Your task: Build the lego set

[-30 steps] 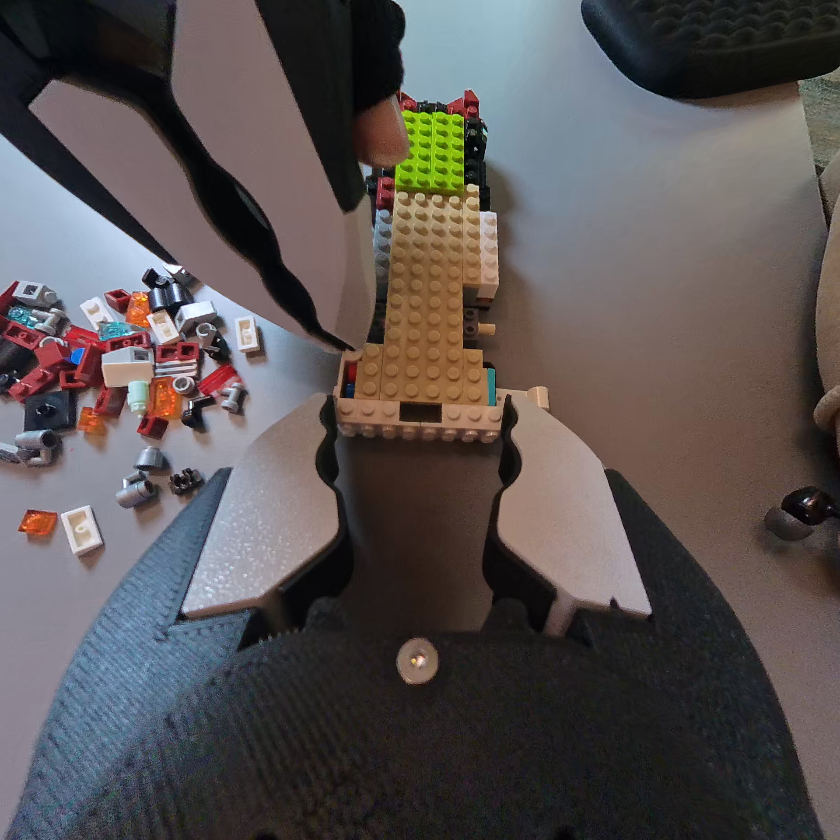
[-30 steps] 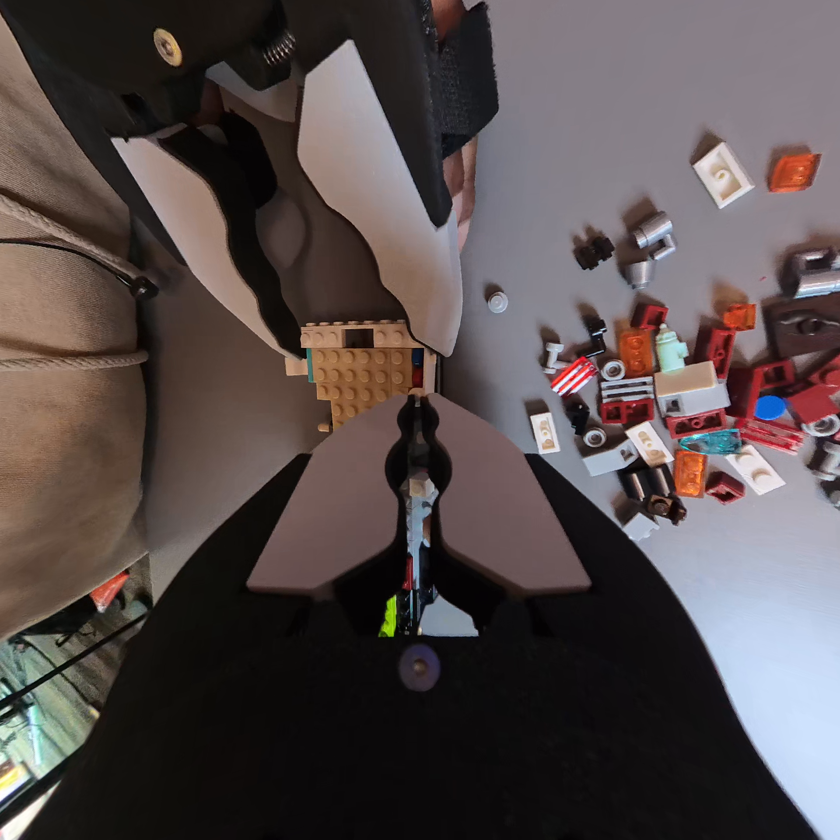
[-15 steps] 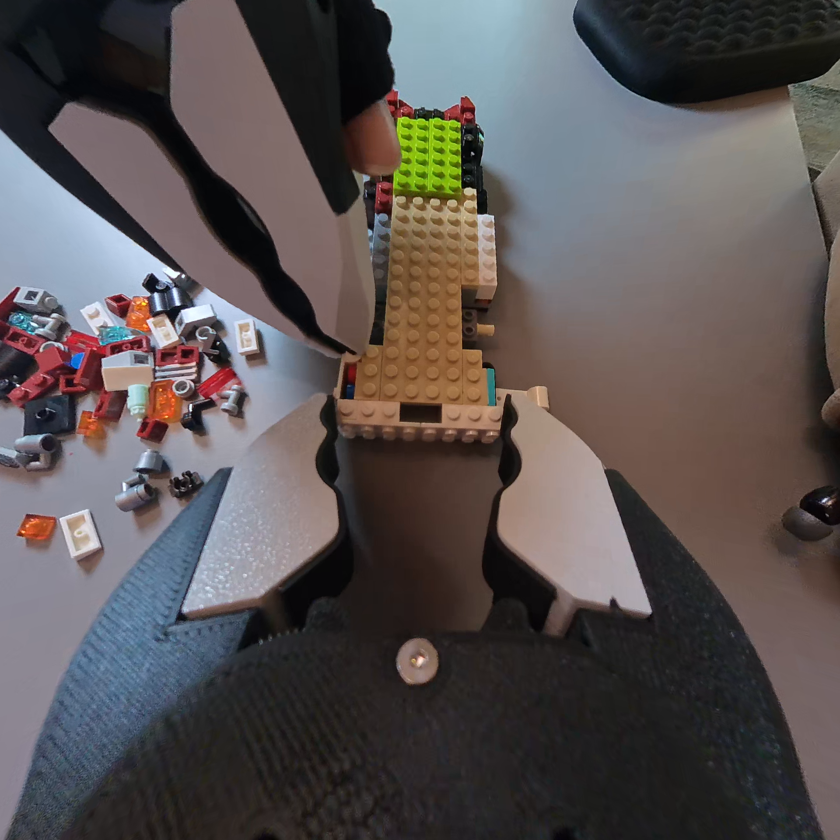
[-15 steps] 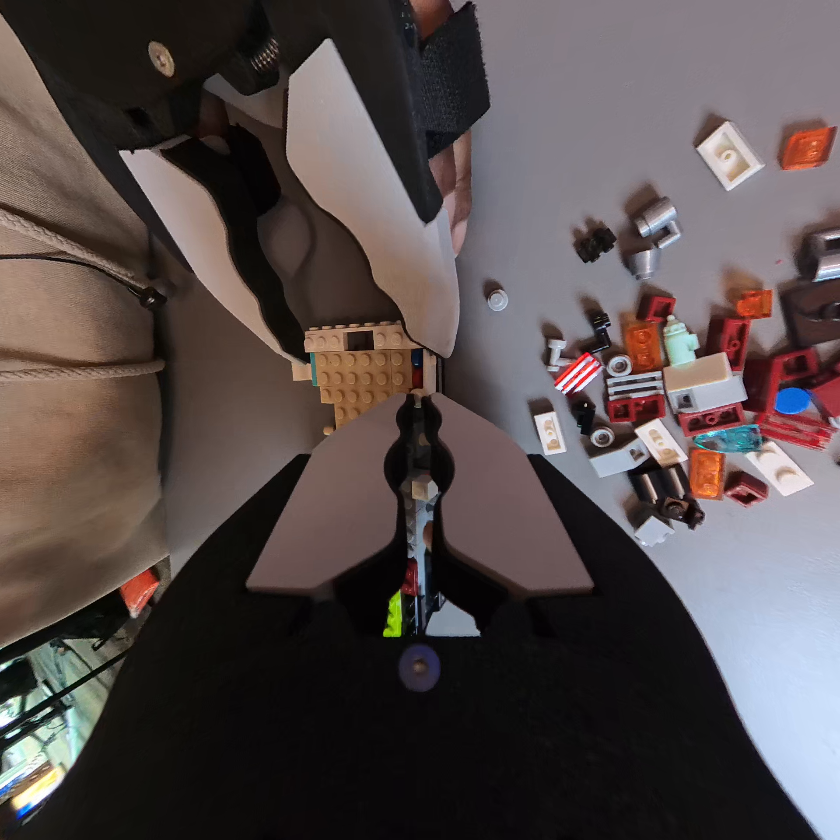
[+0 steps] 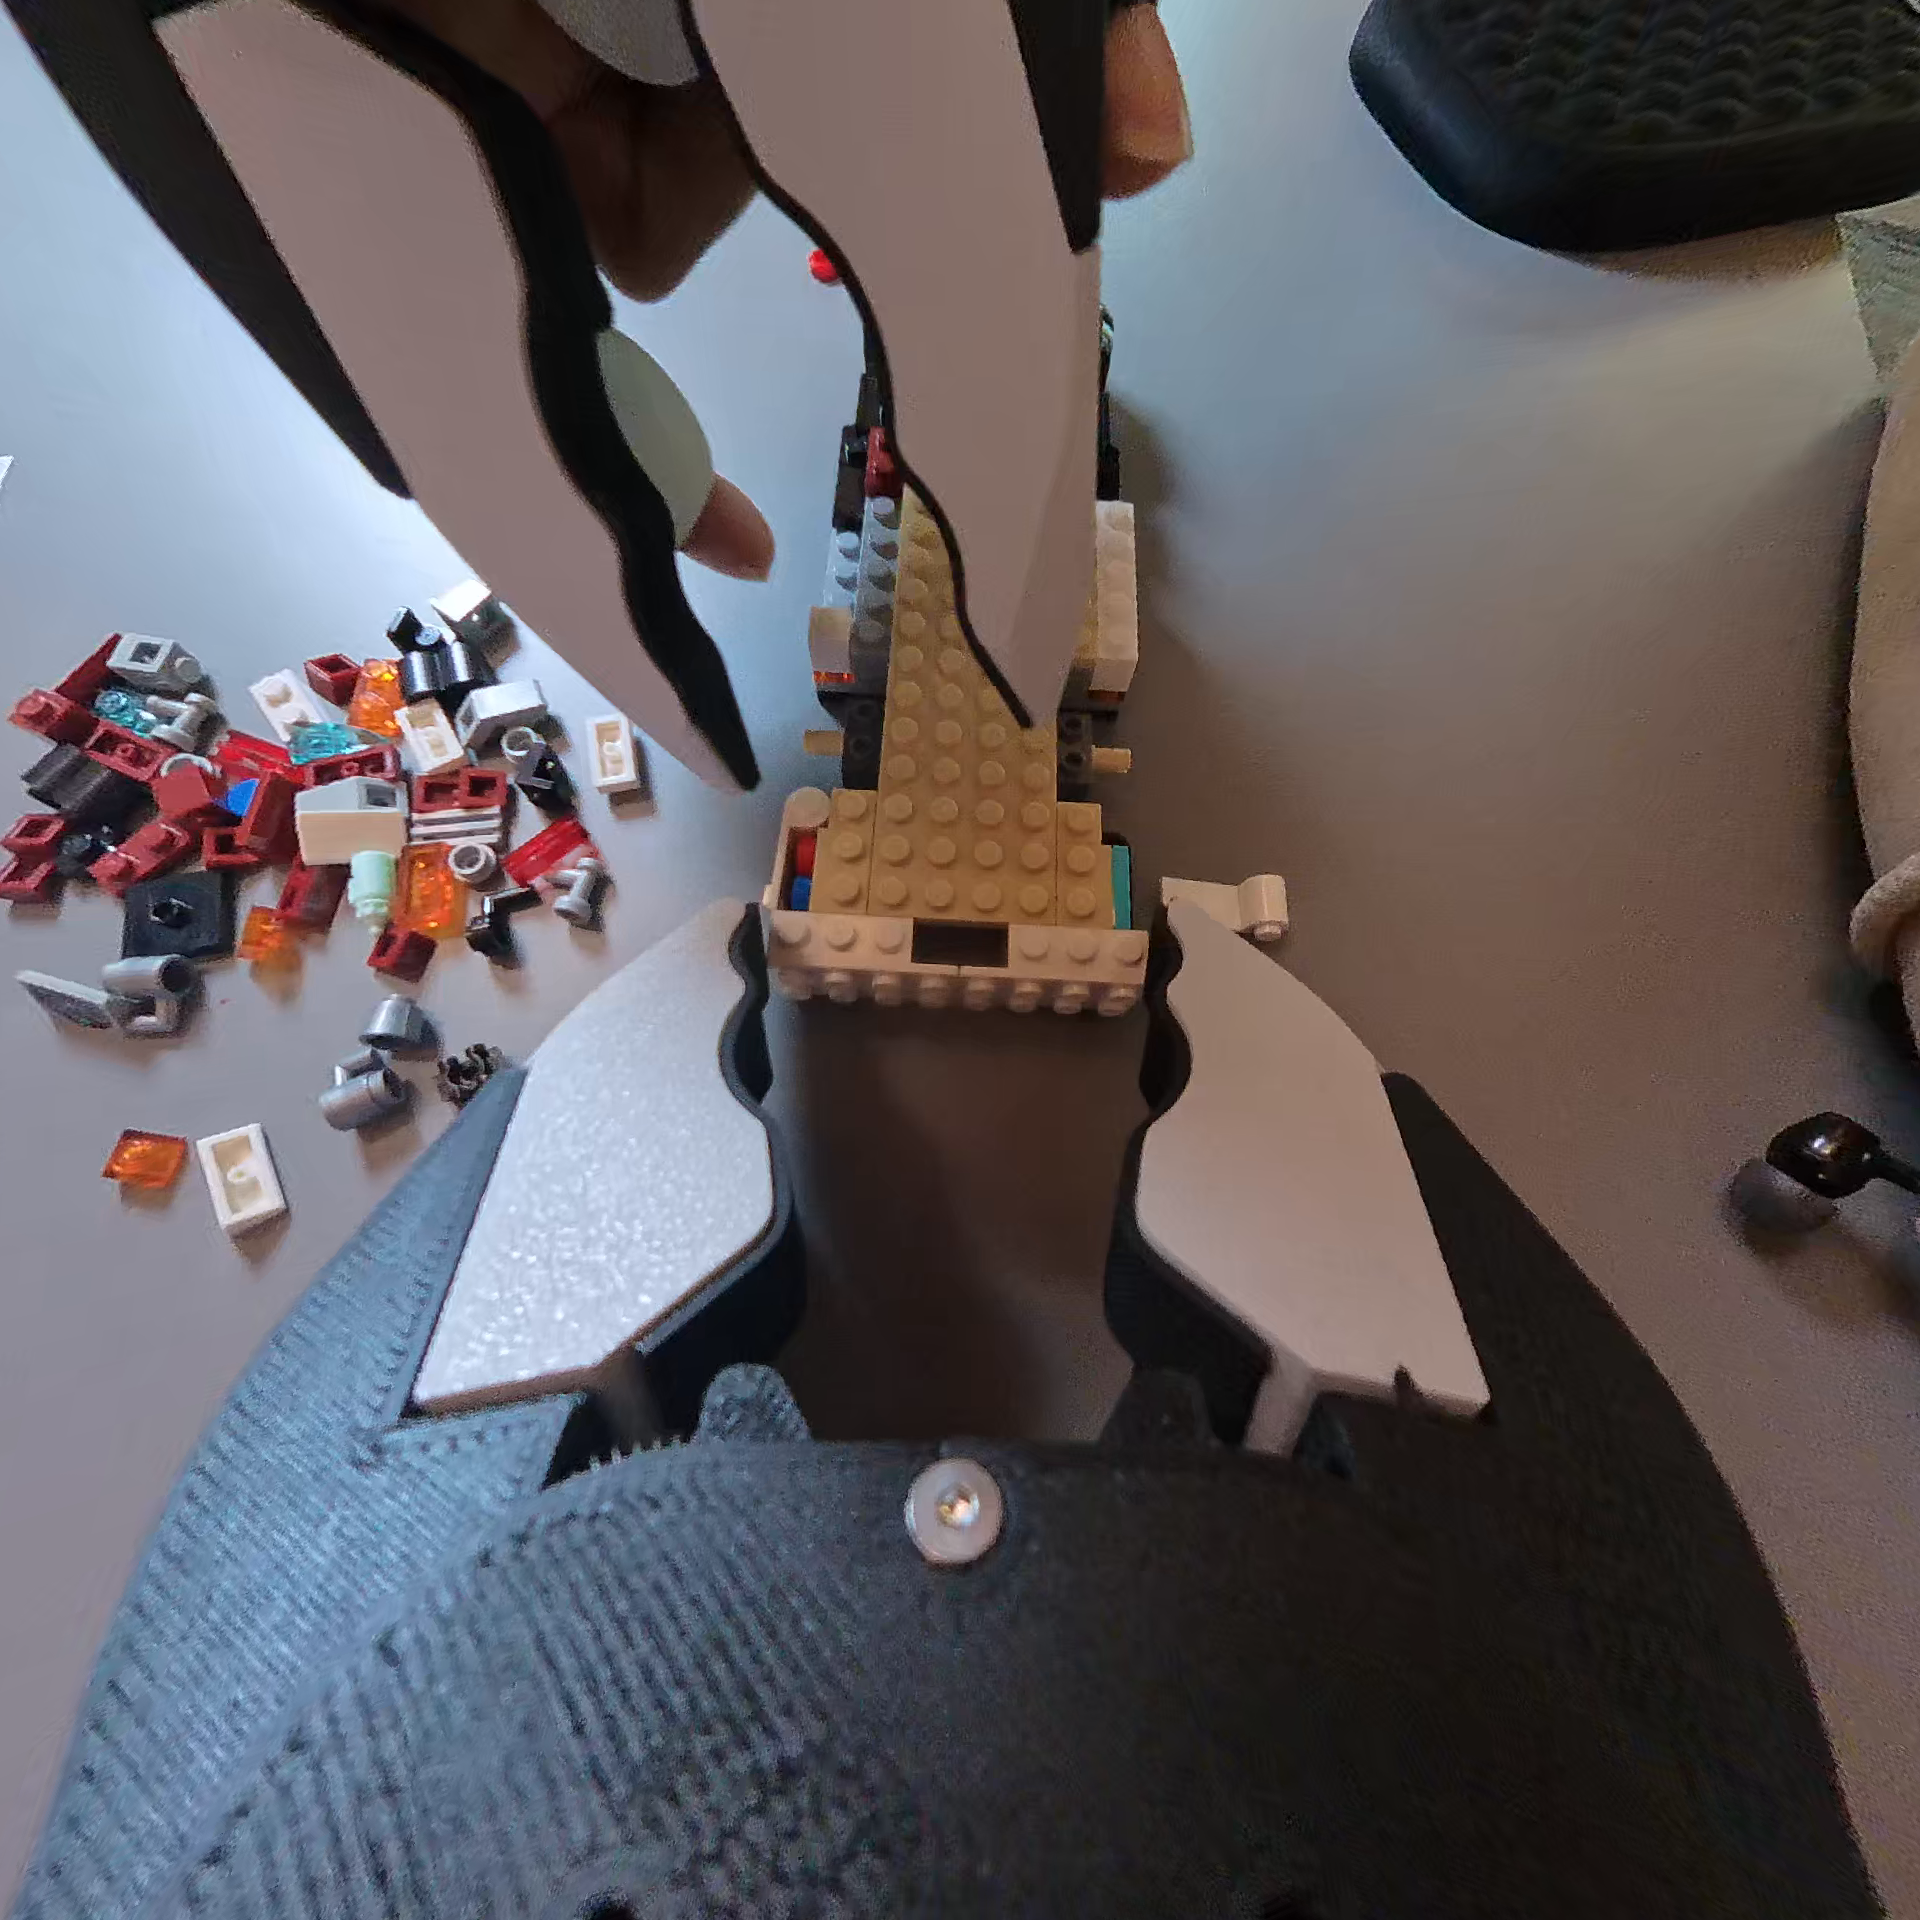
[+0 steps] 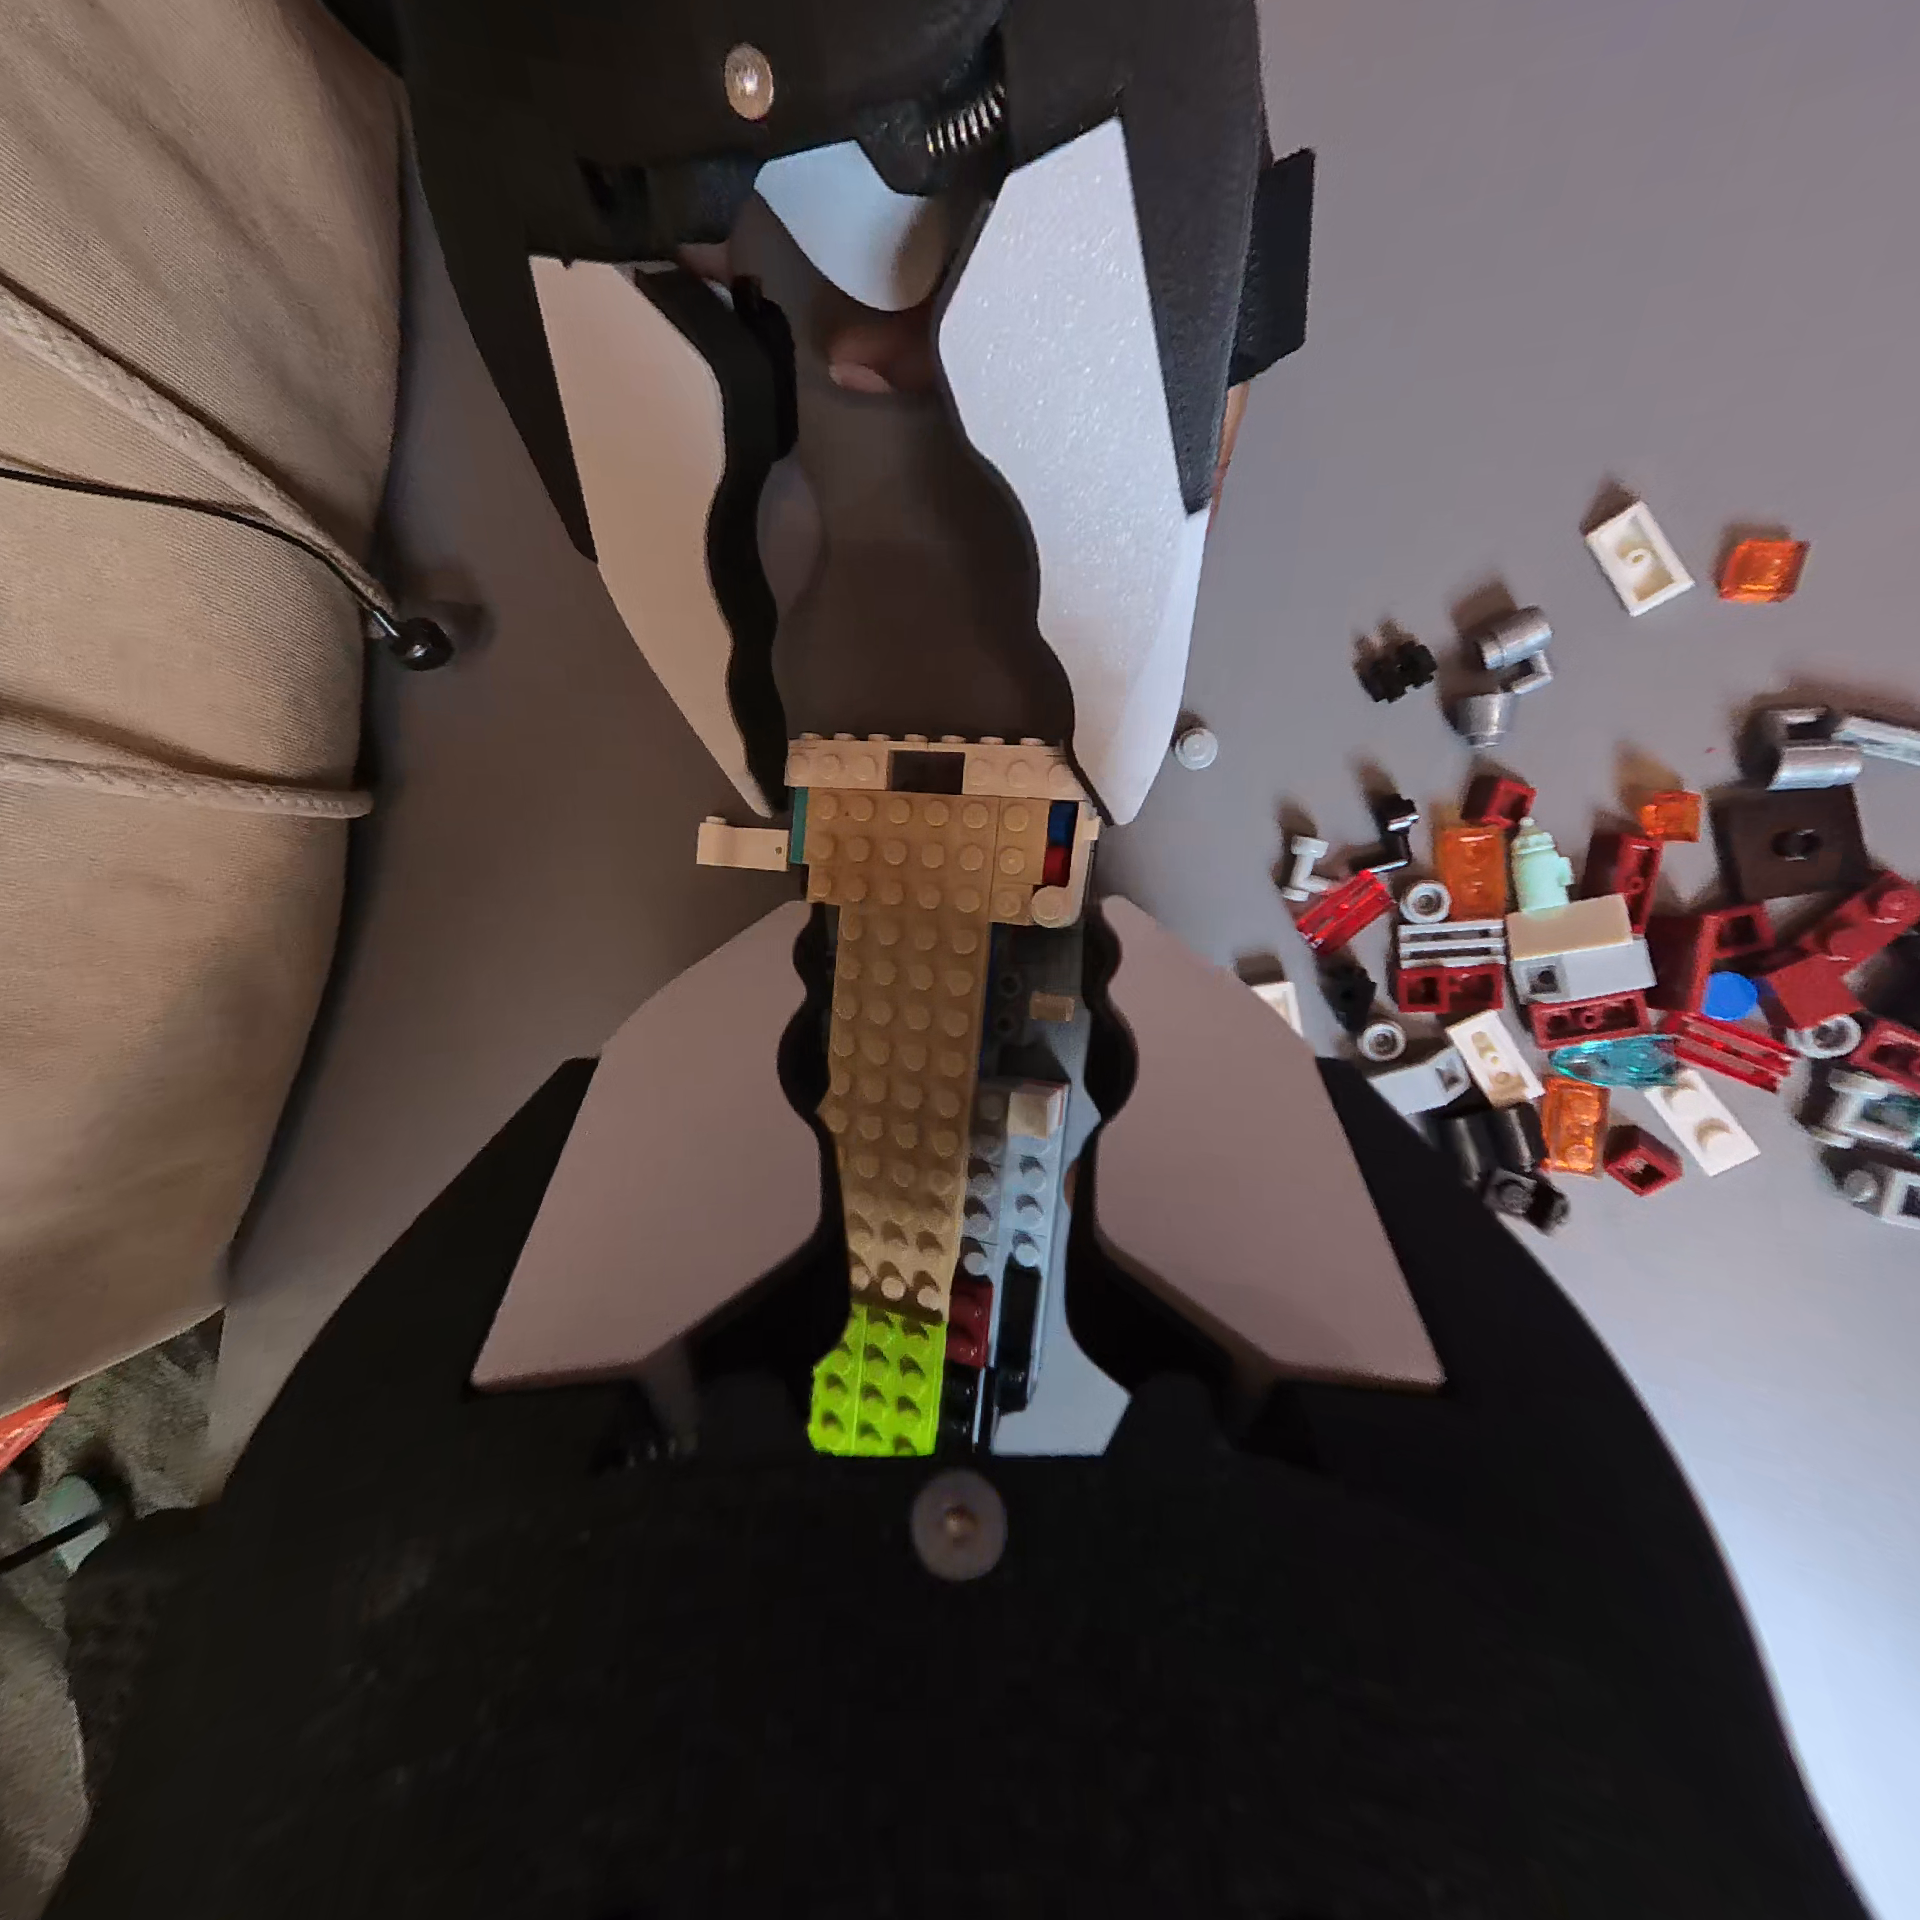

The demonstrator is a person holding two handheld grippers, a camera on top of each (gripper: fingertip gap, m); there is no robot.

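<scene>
Left wrist view: left tongs (image 5: 956, 935) clamp brick model (image 5: 961, 862) (right tongs (image 5: 883, 748) spread).

We see glossy plastic brick model (image 5: 966, 831), matt smooth desk (image 5: 1455, 623), loose shiny plastic bricks (image 5: 343, 810), grainy gripper fingers (image 5: 623, 1164), beige cloth (image 6: 156, 727).

Both cameras ride their own tools and look steeply down along the fingers at the grey worktop (image 5: 1455, 623) from close range. They face each other across the long brick model (image 5: 956, 831), each seeing the opposite tool beyond it. Both views share the model and the loose bricks (image 6: 1558, 987) beside it.
</scene>
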